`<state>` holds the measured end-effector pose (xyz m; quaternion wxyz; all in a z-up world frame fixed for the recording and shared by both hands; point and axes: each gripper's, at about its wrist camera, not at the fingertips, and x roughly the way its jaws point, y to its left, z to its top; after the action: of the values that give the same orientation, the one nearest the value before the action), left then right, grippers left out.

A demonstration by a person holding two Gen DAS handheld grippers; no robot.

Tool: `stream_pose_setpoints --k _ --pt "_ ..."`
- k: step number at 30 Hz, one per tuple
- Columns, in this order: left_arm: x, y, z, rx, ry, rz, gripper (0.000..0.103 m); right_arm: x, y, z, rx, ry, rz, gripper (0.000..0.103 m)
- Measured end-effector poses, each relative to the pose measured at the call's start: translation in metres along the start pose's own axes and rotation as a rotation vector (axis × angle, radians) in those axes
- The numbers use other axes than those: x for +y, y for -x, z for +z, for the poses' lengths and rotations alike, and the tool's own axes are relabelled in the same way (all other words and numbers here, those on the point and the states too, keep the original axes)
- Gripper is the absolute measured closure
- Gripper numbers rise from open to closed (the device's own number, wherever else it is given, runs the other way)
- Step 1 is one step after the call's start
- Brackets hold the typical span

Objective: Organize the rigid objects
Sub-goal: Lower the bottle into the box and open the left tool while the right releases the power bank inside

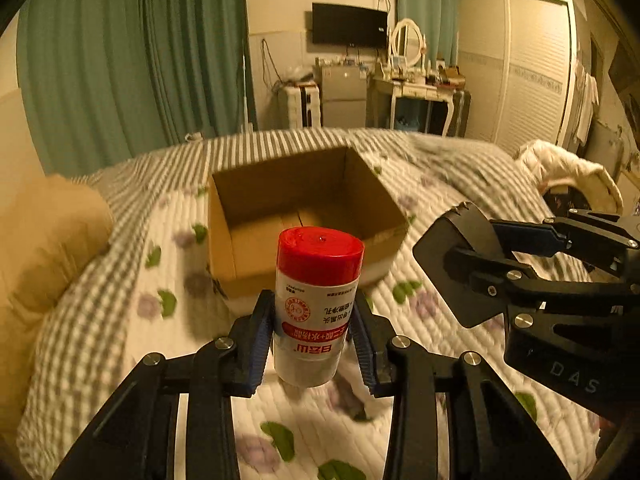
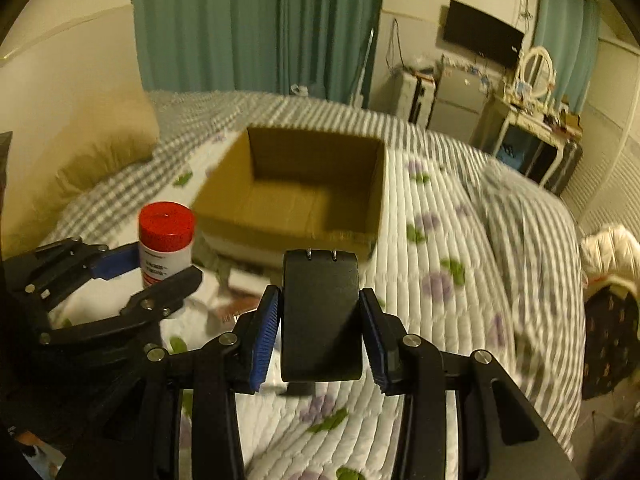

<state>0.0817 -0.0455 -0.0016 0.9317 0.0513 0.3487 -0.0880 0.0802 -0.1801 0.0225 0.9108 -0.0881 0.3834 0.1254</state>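
Observation:
My left gripper [image 1: 314,336] is shut on a white bottle with a red cap [image 1: 318,300] and holds it upright above the quilt, just short of an open cardboard box [image 1: 224,240]. My right gripper [image 2: 320,332] is shut on a flat black object [image 2: 320,316] with two metal prongs on its far end. The bottle also shows in the right wrist view [image 2: 166,240], left of the box [image 2: 218,178]. The black object shows at the right in the left wrist view [image 1: 460,264]. The box looks empty inside.
The box sits on a bed with a floral quilt [image 1: 420,200] and a grey striped blanket [image 2: 516,220]. A yellow pillow [image 1: 44,240] lies at the left. A white garment [image 1: 568,168] lies at the right edge. Curtains, a dresser and a wardrobe stand behind.

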Motion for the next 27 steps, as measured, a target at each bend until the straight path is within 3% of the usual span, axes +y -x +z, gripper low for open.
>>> stream_pose_setpoints --k 8,14,20,27 --pt "0.018 -0.019 0.052 -0.035 0.03 0.025 0.065 0.002 -0.005 0.064 -0.086 0.028 -0.021 0.064" --pt "0.034 -0.058 0.078 -0.002 0.058 0.043 0.065 -0.004 -0.037 0.099 -0.086 0.049 -0.042 0.064" --pt "0.042 -0.104 0.084 0.048 0.057 0.066 0.065 -0.018 -0.082 0.116 -0.057 0.038 -0.031 0.064" --pt "0.045 -0.147 0.079 0.094 0.046 0.092 0.065 -0.031 -0.13 0.112 0.004 0.016 -0.003 0.064"
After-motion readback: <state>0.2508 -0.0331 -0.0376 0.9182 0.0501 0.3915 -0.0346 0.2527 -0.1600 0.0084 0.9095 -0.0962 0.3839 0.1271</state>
